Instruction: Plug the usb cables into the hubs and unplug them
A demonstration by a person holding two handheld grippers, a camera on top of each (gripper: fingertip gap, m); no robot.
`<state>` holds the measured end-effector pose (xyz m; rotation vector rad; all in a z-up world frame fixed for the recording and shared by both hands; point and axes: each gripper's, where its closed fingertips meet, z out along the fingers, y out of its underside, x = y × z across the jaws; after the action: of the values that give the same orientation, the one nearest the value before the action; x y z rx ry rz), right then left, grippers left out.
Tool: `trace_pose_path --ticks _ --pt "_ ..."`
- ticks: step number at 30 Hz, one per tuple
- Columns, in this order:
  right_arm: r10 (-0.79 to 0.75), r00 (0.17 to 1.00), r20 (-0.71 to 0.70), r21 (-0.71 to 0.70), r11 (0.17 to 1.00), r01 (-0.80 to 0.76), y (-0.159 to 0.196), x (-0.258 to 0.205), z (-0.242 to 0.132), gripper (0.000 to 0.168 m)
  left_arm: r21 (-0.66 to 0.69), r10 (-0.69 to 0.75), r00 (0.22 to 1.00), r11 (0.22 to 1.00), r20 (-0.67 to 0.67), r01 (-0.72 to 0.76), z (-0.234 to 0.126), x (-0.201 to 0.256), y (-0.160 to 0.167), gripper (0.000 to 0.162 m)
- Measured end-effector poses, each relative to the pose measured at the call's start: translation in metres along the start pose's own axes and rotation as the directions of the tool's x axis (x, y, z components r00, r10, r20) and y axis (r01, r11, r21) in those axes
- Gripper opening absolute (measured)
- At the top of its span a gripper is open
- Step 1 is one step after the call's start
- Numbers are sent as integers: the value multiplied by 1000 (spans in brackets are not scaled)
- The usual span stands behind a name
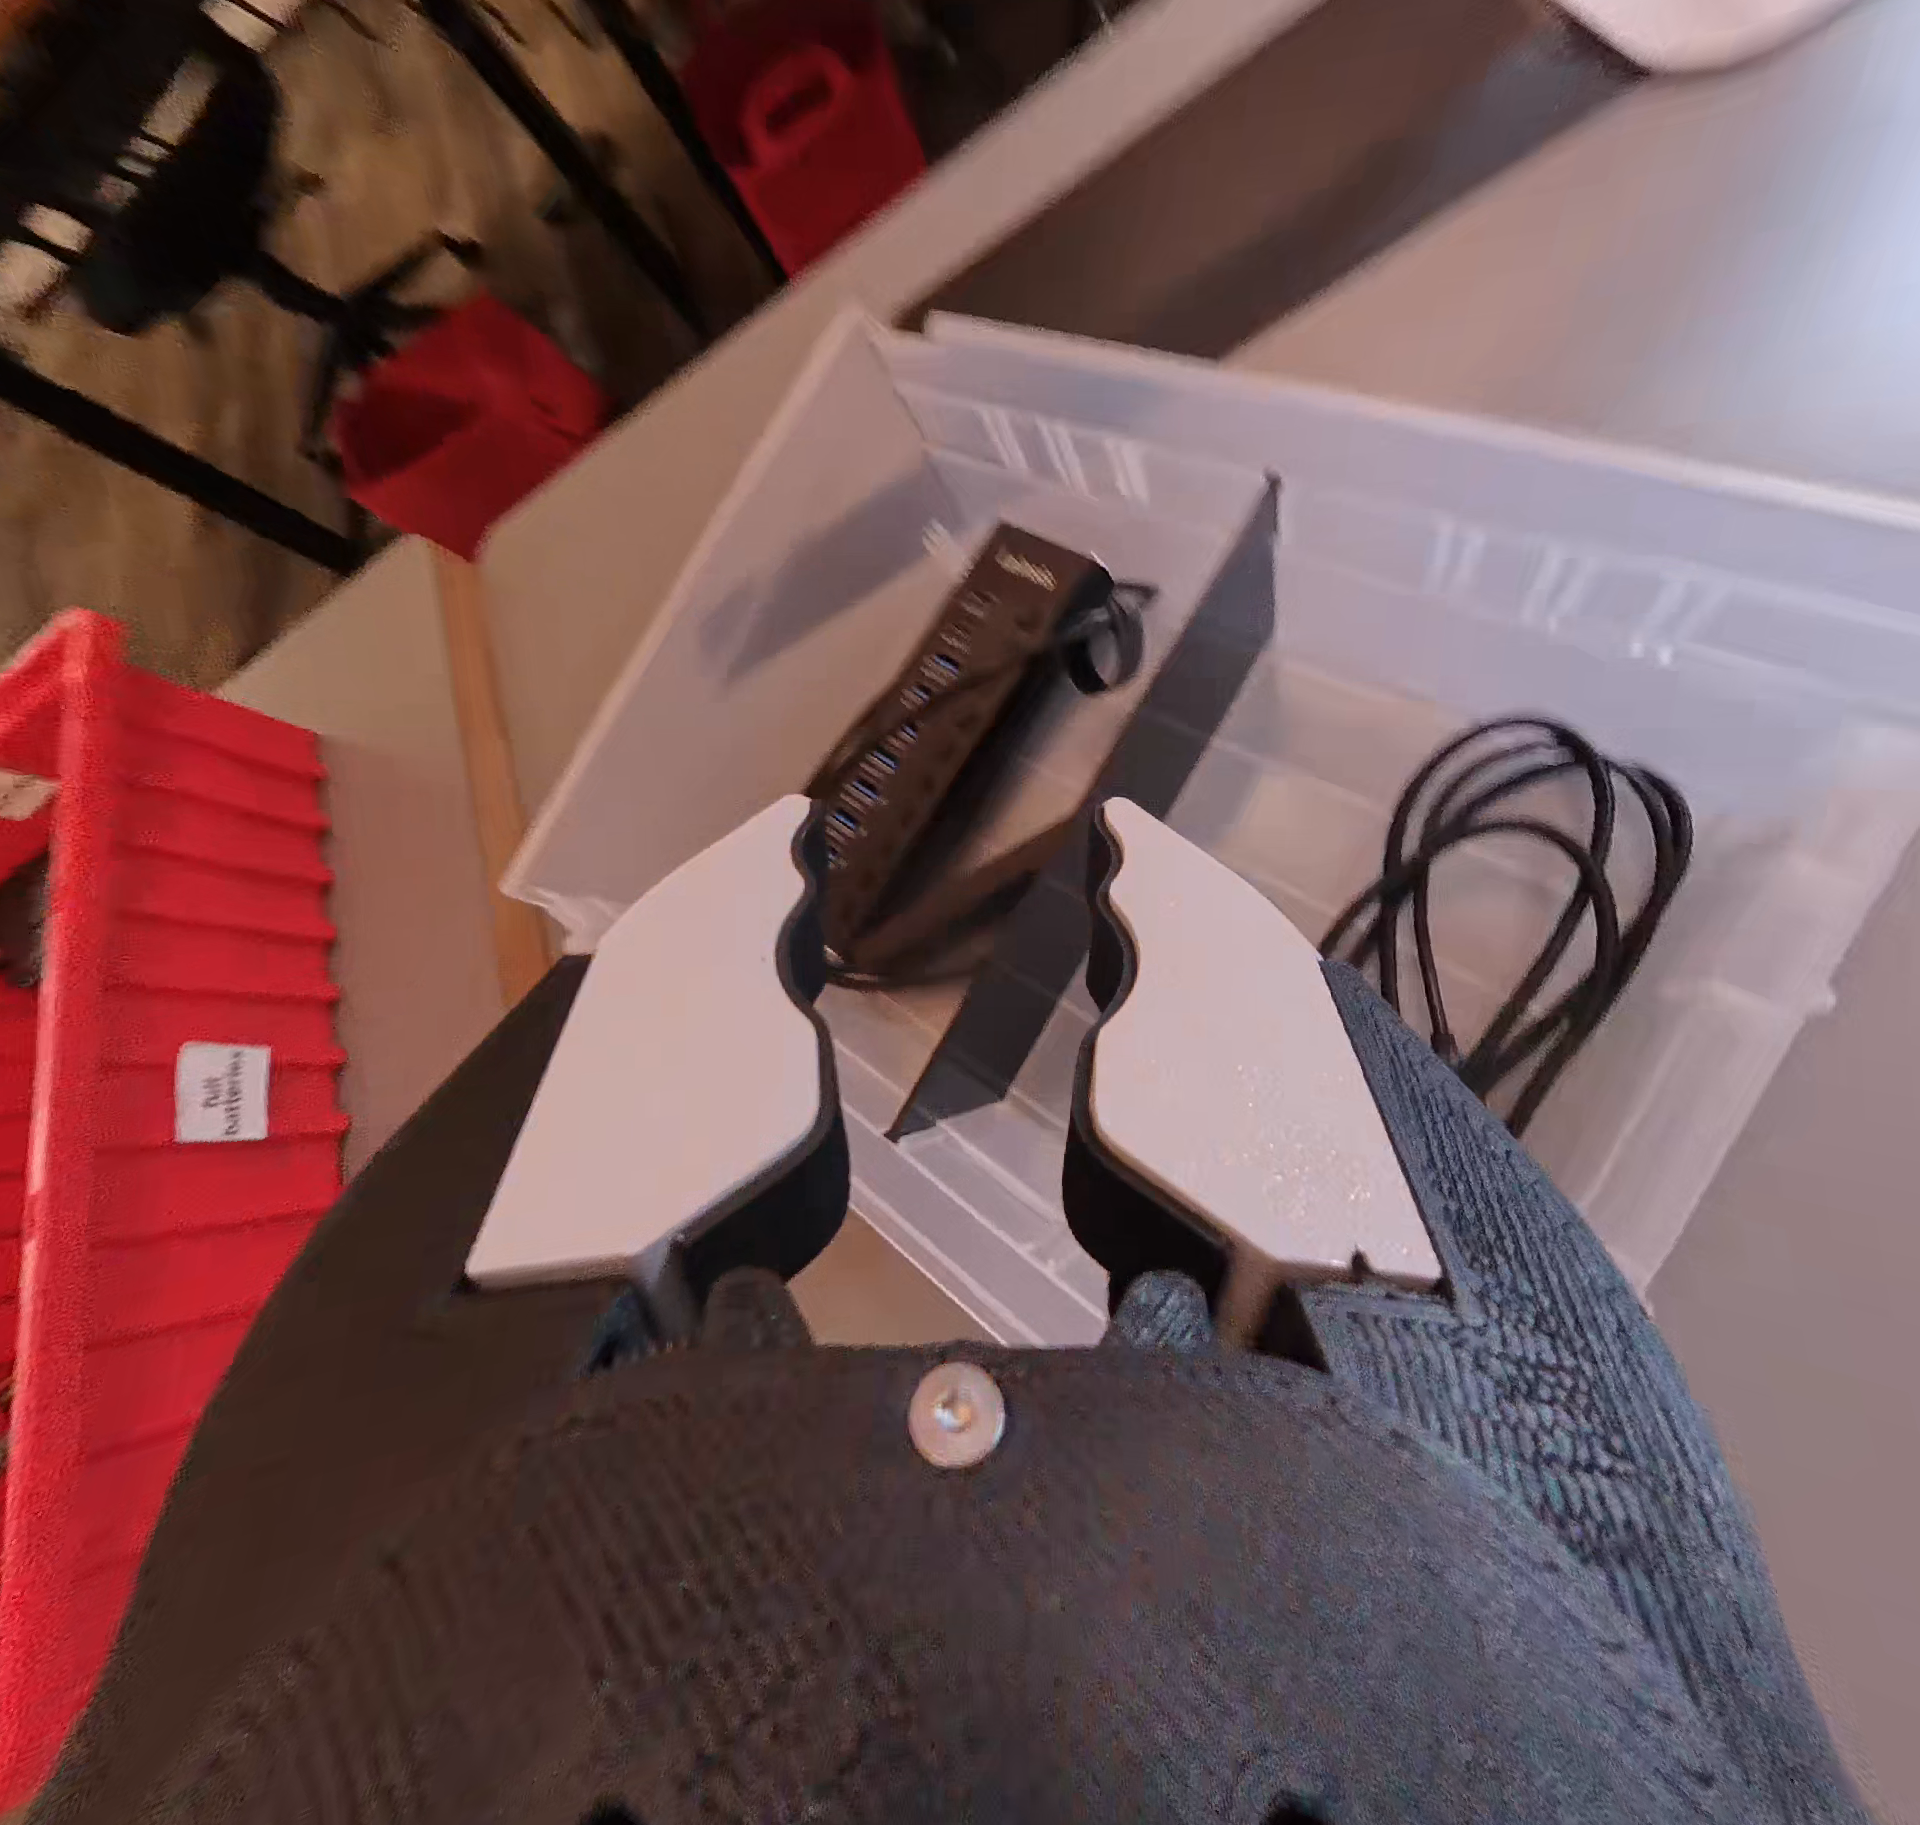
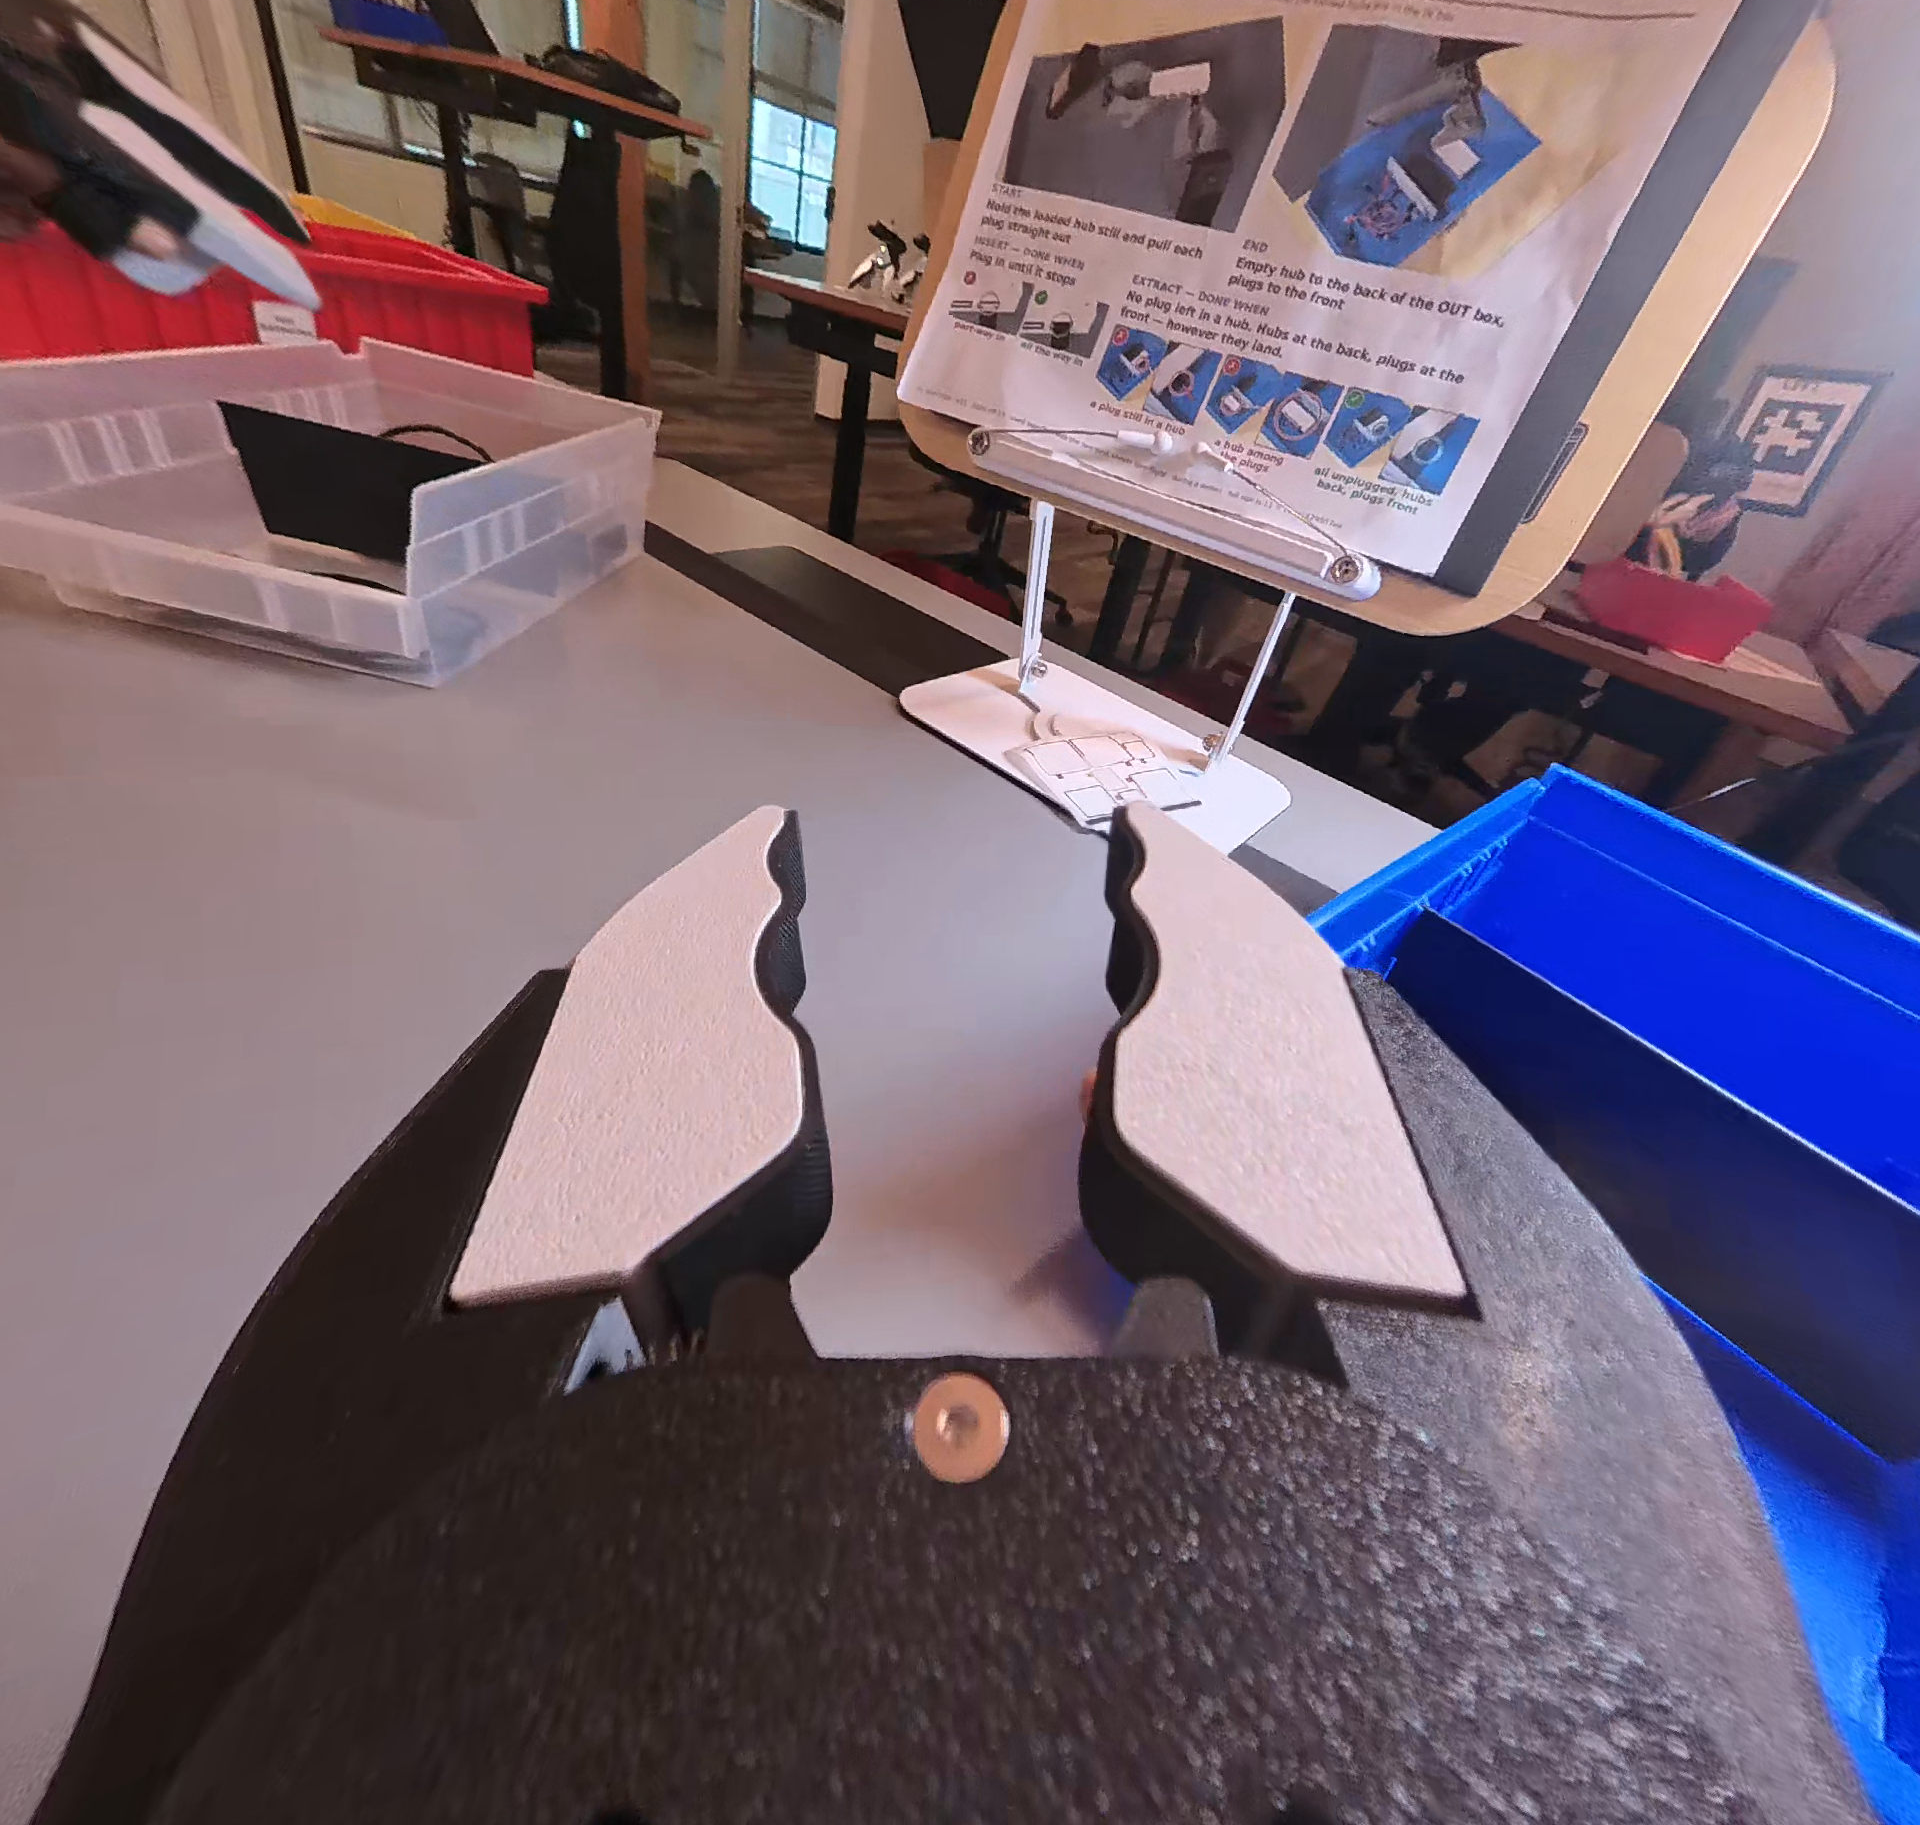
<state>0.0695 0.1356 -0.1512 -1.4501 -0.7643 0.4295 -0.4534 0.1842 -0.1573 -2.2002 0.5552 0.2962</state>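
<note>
A black USB hub with a row of blue ports lies in the back compartment of a clear plastic bin. A coiled black cable lies in the bin's other compartment, past a black divider. My left gripper is open and empty, hovering just above the near end of the hub. My right gripper is open and empty, low over the grey table. The left gripper also shows in the right wrist view above the clear bin.
A red bin stands left of the clear bin. A blue bin with a divider sits right of my right gripper. An instruction sheet on a white stand stands at the table's far edge. Desks and red crates stand beyond the table. Some 55 cm of space lies between my two pairs of fingers.
</note>
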Motion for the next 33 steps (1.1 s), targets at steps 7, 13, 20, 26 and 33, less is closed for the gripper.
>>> trace_pose_path --ticks 7,13,20,26,33 --pt "14 998 53 -21 1000 -13 12 -3 2 53 -254 194 969 940 -155 -229 37 26 33 45" --pt "-3 1000 31 -2 1000 4 7 3 0 53 -302 178 960 922 -218 -240 52 25 36 42" --pt "11 996 -93 85 996 -3 -10 25 -16 53 -46 135 963 988 -232 -150 40 23 -3 36" --pt "49 972 -230 147 989 -15 -19 51 -72 53 581 10 958 796 -288 167 -80 75 -50 30" --pt "117 920 -373 196 980 -45 -9 65 -120 52 748 -155 943 576 -296 330 -154 150 -14 28"
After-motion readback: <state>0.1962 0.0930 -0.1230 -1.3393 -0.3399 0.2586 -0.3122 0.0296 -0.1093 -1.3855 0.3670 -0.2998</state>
